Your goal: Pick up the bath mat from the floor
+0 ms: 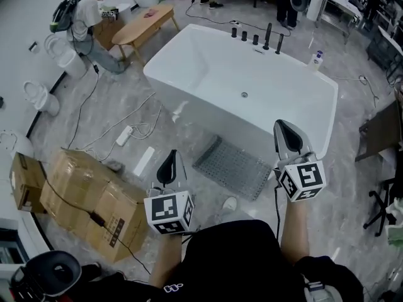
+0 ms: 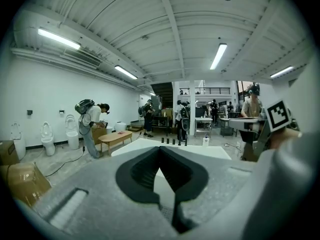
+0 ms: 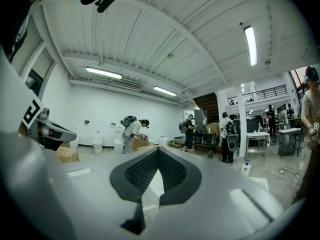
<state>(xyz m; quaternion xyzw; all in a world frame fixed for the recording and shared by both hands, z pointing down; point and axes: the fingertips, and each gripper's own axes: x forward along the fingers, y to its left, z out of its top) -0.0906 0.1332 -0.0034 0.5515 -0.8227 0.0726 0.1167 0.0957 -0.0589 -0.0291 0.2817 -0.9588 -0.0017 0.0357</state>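
Both tongs up and empty, bath mat untouched on the floor.

Left tongs (image 1: 169,168) and right tongs (image 1: 288,136) are each pressed together with nothing between them, well above the floor. The grey perforated bath mat (image 1: 234,167) lies flat on the floor, its far edge at the base of the white bathtub (image 1: 208,61). Risks, as I judge them: the mat sits flush, so a tip may skid on the tile and miss its edge. A one-corner pinch would likely let the limp mat sag or slip free — and the tongs must spread before anything can be caught.
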